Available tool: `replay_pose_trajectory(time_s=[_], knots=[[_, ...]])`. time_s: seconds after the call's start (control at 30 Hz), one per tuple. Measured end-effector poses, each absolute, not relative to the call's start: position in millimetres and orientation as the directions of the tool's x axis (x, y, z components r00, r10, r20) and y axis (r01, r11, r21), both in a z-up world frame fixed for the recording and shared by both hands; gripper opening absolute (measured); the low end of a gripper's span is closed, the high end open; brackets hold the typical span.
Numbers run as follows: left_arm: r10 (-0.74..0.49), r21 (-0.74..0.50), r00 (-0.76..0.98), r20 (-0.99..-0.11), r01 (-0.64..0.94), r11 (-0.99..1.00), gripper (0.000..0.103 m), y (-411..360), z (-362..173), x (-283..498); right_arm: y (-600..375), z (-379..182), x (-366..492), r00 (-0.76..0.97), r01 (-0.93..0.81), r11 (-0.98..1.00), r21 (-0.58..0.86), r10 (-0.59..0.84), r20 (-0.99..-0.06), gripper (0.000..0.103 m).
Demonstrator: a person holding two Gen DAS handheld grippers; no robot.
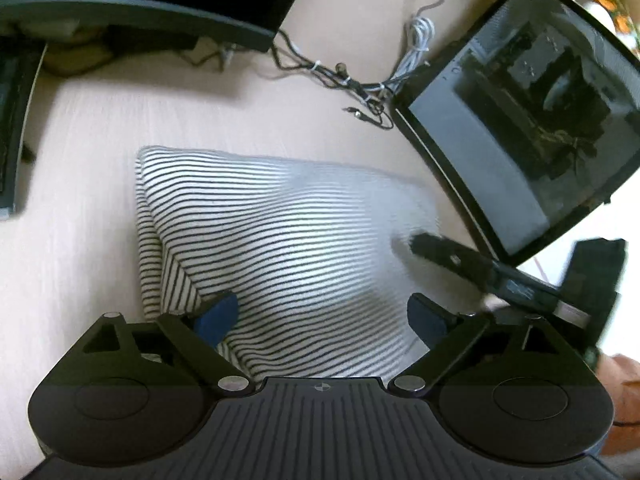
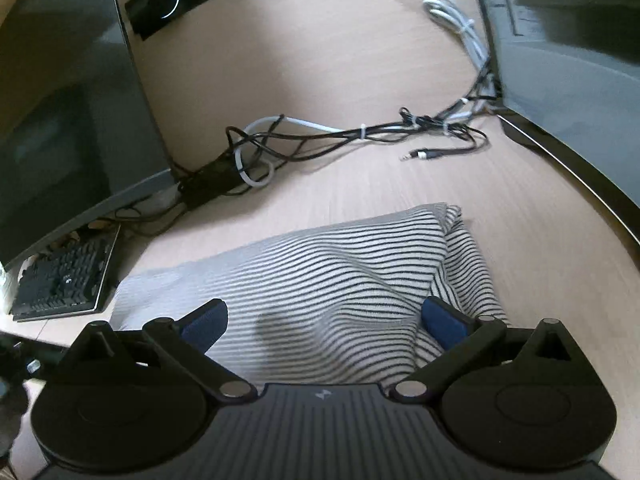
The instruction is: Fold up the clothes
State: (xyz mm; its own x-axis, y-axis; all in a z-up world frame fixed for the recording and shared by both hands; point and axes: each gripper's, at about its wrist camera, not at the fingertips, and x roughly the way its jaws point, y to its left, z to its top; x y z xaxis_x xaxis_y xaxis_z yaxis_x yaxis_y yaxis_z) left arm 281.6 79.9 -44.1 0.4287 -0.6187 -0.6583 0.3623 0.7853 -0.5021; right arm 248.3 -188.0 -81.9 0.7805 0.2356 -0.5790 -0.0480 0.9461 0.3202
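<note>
Left tongs (image 1: pixel 322 316), right tongs (image 2: pixel 324 322): spread wide over striped garment (image 1: pixel 280 248), gripping nothing.

1. The folded garment (image 1: pixel 280 248) is white with thin black horizontal stripes; the pattern runs the same way across its tucked-under layer.
2. The worktop (image 2: pixel 320 60) is pale beige with a faint wood grain.
3. The left hand-held gripper (image 1: pixel 322 314) has a black body and dark blue finger pads (image 1: pixel 218 316).
4. The right hand-held gripper (image 2: pixel 324 322) is likewise black with blue pads (image 2: pixel 442 320).
5. The cable bundle (image 2: pixel 360 132) mixes black and white leads.
6. The keyboard (image 2: pixel 64 276) is black with a silvery edge.
7. The monitor (image 1: pixel 520 120) has a black frame and grey, dim screen.
</note>
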Motion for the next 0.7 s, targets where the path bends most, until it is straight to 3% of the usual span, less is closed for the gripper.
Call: replay_pose_trajectory(time_s=[0.2,0.4,0.57,0.7], knots=[[-0.6,-0.423,0.479,-0.641,0.432,0.797,0.103,64.7,-48.5,301.8,-168.3,-77.7,203.4,0.763,0.075,0.947,0.311,0.146,-0.629,0.103],[-0.589,-0.405,0.516,-0.622,0.432,0.806,0.103,57.7,-49.1,312.3,-126.7,-76.6,193.8,0.704,0.032,0.996,0.078,0.033,-0.709,0.103],[-0.562,-0.428,0.555,-0.613,0.365,0.827,0.103,71.5,-38.5,286.5,-137.6,-64.0,194.9,0.711,-0.026,0.995,0.094,0.084,-0.698,0.103],[-0.53,-0.442,0.603,-0.597,0.304,0.844,0.103,63.8,-24.9,263.0,-162.2,-41.2,185.6,0.782,-0.08,0.996,0.038,0.087,-0.617,0.103]])
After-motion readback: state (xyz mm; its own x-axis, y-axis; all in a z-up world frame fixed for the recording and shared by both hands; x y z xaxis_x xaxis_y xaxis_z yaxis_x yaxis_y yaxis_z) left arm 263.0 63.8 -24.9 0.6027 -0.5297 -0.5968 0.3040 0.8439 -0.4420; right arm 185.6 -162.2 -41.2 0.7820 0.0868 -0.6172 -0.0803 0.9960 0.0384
